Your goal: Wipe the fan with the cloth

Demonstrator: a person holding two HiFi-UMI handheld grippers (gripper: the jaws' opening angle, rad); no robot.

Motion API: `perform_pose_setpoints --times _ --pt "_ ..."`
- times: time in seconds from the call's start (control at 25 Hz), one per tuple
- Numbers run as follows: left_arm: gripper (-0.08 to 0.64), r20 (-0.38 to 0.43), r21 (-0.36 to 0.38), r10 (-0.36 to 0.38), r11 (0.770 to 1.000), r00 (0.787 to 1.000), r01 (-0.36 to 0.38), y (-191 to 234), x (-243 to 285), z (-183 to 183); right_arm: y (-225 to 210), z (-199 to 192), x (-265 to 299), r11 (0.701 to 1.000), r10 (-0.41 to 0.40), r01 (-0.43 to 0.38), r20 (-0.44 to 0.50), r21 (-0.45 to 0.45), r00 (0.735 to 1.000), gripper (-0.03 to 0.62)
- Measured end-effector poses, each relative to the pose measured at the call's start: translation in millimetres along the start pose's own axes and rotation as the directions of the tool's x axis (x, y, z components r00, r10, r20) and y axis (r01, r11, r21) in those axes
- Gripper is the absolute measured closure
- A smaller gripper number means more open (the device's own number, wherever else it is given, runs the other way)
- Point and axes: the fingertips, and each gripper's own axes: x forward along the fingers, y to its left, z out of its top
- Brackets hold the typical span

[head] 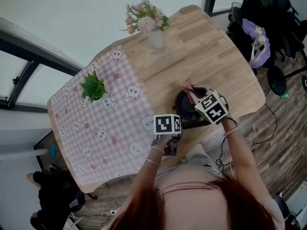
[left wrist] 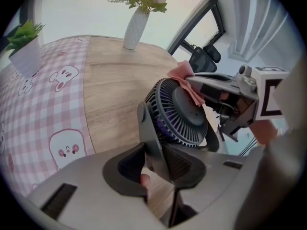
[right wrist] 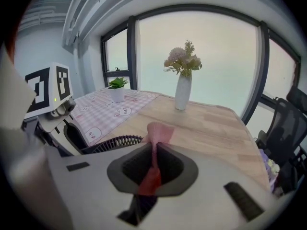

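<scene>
Left gripper (left wrist: 156, 163) is closed on the fan's stand arm (left wrist: 145, 128), a thin dark upright pinched between both pads, so the fan (left wrist: 181, 114) is steadied only by that narrow piece; judged risk: a hard wipe twists the stand in the pads or the head swivels away from the cloth. Right gripper (right wrist: 153, 164) is clamped on the cloth (right wrist: 158, 133), pink and bunched into a thin strip, with only a small tuft past the jaw tips resting at the top of the grille; likely trouble: the hard jaws scrape the grille instead of fabric, or the tuft snags in the slats and pulls out of the grip. Head view puts the fan on the table (head: 206, 47) close to the near edge, just in front of the person, so a downward or outward push could slide it toward that edge. Further off, tablecloth (head: 96, 128), plant (head: 93, 86) and vase (head: 156, 37) are well apart from the work, unlikely to be hit
</scene>
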Motion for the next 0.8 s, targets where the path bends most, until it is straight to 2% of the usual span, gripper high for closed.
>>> perform_pose_setpoints --times 0.24,0.56,0.8 --pt "0.482 0.063 -0.157 0.035 0.987 0.997 -0.025 6.7 -3.0 2.9 -1.9 -1.1 -3.0 1.0 0.001 -0.001 -0.009 0.014 1.0 0.568" --pt "0.486 0.098 -0.224 0.059 0.974 0.993 -0.036 10.0 -2.9 3.2 -3.2 -0.7 -4.2 1.0 -0.031 0.031 -0.006 -0.005 1.0 0.568" --pt "0.483 0.11 -0.259 0.05 0.966 0.993 -0.02 10.0 -3.2 2.7 -3.7 -9.1 -9.5 0.999 -0.012 0.013 -0.028 0.047 1.0 0.569"
